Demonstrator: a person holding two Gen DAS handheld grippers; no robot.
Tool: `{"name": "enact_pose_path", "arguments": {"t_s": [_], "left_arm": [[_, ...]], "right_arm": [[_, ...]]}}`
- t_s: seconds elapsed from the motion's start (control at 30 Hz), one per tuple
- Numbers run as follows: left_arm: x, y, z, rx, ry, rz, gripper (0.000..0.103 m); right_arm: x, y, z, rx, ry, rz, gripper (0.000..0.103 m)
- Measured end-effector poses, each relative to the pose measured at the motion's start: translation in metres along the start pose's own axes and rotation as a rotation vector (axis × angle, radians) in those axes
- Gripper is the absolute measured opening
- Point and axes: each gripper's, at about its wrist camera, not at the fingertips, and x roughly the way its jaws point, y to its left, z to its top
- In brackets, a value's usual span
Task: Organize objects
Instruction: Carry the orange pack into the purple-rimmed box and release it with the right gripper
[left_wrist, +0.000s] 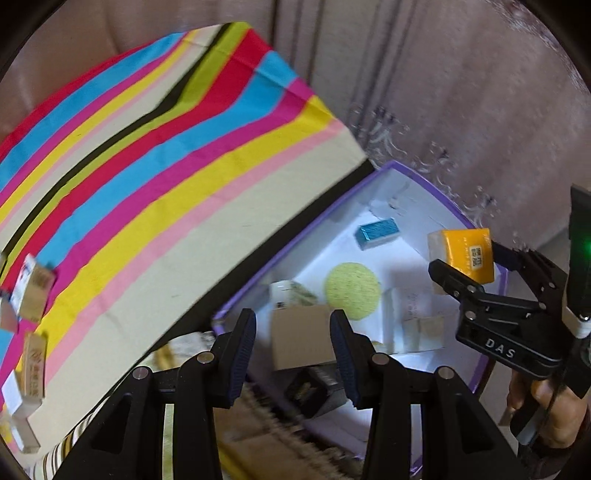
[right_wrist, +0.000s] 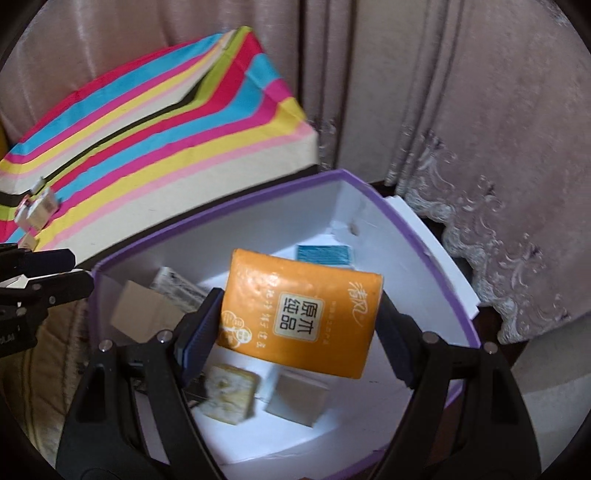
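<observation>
Curtain (right_wrist: 461, 129) behind; striped table (left_wrist: 166, 166) beside box (right_wrist: 417, 236).

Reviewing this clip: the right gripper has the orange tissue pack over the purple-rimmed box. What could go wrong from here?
1. The orange tissue pack sits tilted in the right gripper; released from here it may tumble onto the small boxes below rather than land flat.
2. The purple-rimmed box is already crowded, with a brown carton and a yellow sponge, so the pack might end up propped on them.
3. The left gripper hangs, holding nothing, over the same box, close enough that the two might collide.
</observation>
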Motion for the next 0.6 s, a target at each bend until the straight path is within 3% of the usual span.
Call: {"name": "enact_pose_path", "arguments": {"t_s": [0.27,0.43,0.6], "left_arm": [[0.010,-0.023,0.009,0.022,0.002,-0.069,0.044],[0.015,-0.022,0.012,-0.013,0.021,-0.100,0.060],[0.011,-0.016,0.013,-0.040,0.009,-0.106,0.061]], "right_arm": [[0.005,-0.022,-0.001,0.037,0.009,-0.041,0.082],[0.002,-0.024,0.000,0.047,0.000,-0.036,0.089],[0.001,-0.018,0.001,0.032,-0.004,-0.017,0.090]]}}
